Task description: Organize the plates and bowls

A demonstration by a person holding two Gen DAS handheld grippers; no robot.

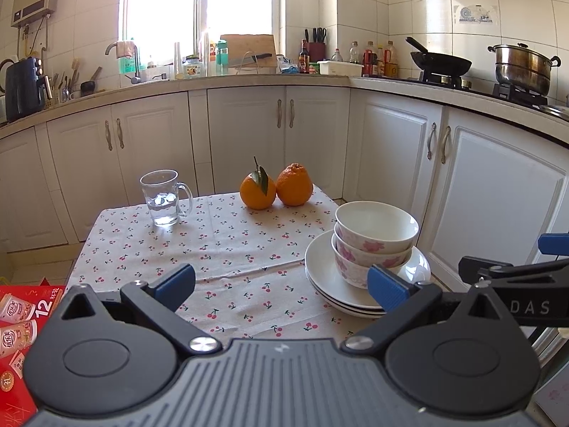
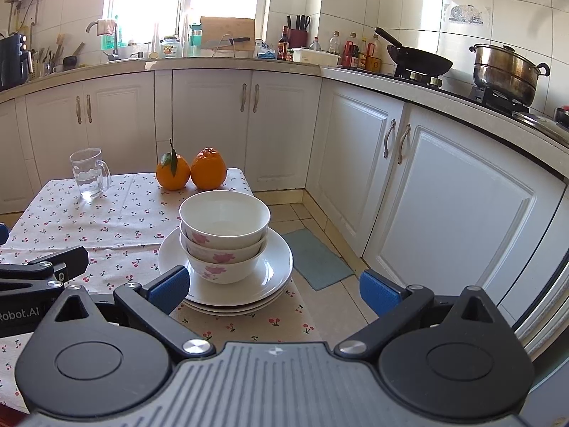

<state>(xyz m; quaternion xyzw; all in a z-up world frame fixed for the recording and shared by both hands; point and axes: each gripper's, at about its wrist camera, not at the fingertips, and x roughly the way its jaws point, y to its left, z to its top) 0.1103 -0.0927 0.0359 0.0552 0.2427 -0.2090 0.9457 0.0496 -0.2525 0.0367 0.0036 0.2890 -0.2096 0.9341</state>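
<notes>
Left tool (image 1: 281,286) spread, level | right tool (image 2: 274,290) spread, empty | bowls (image 2: 224,235) stacked on plates (image 2: 274,277)

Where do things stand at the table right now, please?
Left gripper open, empty. Right gripper open, empty. Three bowls nested on stacked plates near table edge. Glass mug and oranges farther back, clear.

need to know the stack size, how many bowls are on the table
3, all nested in one stack: the top bowl, the middle bowl and the bottom bowl, standing on the stacked plates. No others show.
</notes>
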